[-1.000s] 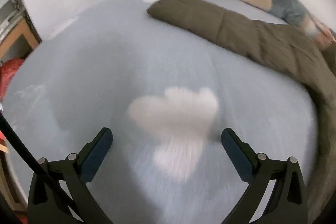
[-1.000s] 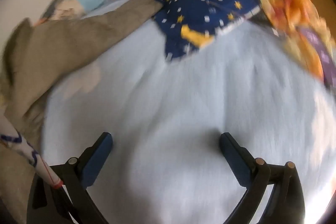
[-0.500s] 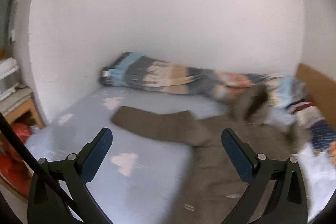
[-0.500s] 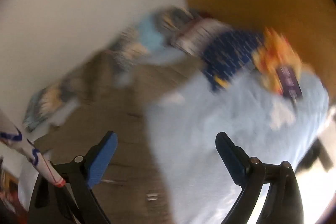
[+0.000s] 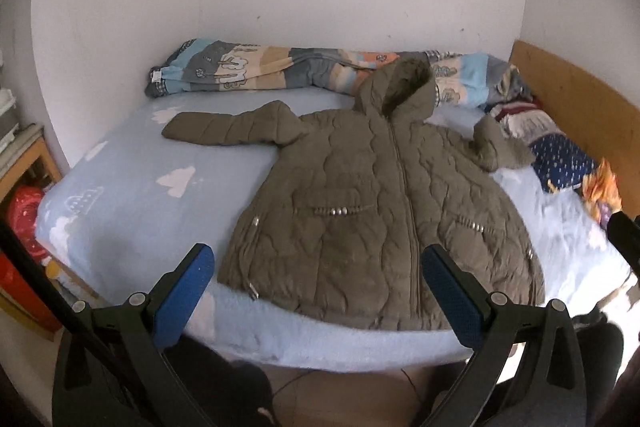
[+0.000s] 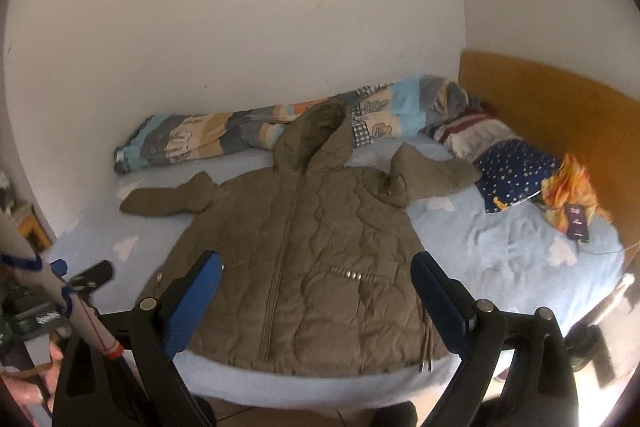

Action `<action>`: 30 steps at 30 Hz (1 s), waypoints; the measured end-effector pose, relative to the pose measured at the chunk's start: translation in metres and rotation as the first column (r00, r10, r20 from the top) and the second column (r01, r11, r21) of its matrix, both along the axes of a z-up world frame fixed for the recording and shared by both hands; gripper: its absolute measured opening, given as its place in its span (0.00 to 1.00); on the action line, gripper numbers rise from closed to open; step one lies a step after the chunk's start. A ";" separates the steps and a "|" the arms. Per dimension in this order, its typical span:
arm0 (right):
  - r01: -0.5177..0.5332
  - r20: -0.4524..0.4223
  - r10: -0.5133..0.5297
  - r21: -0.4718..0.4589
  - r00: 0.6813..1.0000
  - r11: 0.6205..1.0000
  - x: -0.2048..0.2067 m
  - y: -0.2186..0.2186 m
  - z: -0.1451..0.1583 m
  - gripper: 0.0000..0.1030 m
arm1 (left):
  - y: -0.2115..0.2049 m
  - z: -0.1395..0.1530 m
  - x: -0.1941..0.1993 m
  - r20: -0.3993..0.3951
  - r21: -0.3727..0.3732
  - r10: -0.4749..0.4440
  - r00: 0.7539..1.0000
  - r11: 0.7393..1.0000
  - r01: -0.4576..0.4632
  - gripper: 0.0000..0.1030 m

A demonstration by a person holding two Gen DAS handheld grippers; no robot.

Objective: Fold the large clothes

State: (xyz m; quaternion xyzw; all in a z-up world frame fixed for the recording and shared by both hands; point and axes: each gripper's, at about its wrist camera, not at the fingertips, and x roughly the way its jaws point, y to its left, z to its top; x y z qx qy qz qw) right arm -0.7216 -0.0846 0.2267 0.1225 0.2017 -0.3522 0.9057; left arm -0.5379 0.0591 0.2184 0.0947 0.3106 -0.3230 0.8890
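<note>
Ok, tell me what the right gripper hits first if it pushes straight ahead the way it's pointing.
Most likely the olive puffer jacket spread on the bed. The right gripper, jaws open, points at its lower front near the zip, with nothing between. Depth is hard to judge in the fisheye view.

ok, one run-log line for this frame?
stage: pre-fold | jacket: flat on bed, zipped, hood up | left sleeve: spread out | right sleeve: bent | left claw: open, empty | right claw: open, empty

olive coat (image 5: 372, 227) flat on bed (image 5: 132, 203); left tool (image 5: 316, 291) agape.
</note>
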 end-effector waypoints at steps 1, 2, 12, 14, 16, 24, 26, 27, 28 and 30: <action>-0.005 0.002 0.005 -0.004 1.000 1.000 -0.004 0.007 -0.002 0.95 | 0.001 0.001 -0.006 0.006 -0.004 -0.009 1.000 1.000 0.009 1.00; -0.011 -0.002 0.011 -0.006 1.000 1.000 -0.003 0.014 -0.005 0.95 | -0.005 0.008 -0.002 0.005 -0.003 -0.022 1.000 1.000 0.022 1.00; -0.044 -0.063 0.044 0.007 0.997 0.999 0.016 0.021 -0.018 0.95 | -0.024 0.008 0.012 0.023 0.037 0.002 1.000 0.999 -0.003 1.00; -0.047 -0.073 0.047 0.008 0.996 0.999 0.020 0.021 -0.021 0.95 | -0.026 0.002 0.016 0.009 0.041 -0.001 1.000 0.999 0.001 1.00; -0.056 -0.086 0.057 0.013 0.995 0.998 0.024 0.021 -0.023 0.95 | -0.029 -0.002 0.017 0.004 0.045 -0.001 1.000 0.999 0.001 1.00; -0.056 -0.113 0.057 0.017 0.992 0.998 0.028 0.020 -0.026 0.95 | -0.039 -0.009 0.016 -0.002 0.054 -0.007 1.000 0.999 0.007 1.00; -0.049 -0.121 0.051 0.018 0.991 0.999 0.030 0.019 -0.027 0.95 | -0.039 -0.012 0.016 -0.005 0.056 -0.008 1.000 0.998 0.008 1.00; -0.049 -0.123 0.051 0.018 0.991 0.999 0.029 0.018 -0.028 0.95 | -0.039 -0.012 0.016 -0.006 0.057 -0.008 1.000 0.998 0.008 1.00; -0.049 -0.127 0.051 0.019 0.991 0.999 0.029 0.017 -0.028 0.95 | -0.039 -0.013 0.016 -0.007 0.056 -0.008 1.000 0.998 0.009 1.00; -0.045 -0.138 0.046 0.015 0.989 0.999 0.030 0.017 -0.030 0.95 | -0.038 -0.013 0.017 -0.007 0.055 -0.008 1.000 0.998 0.009 1.00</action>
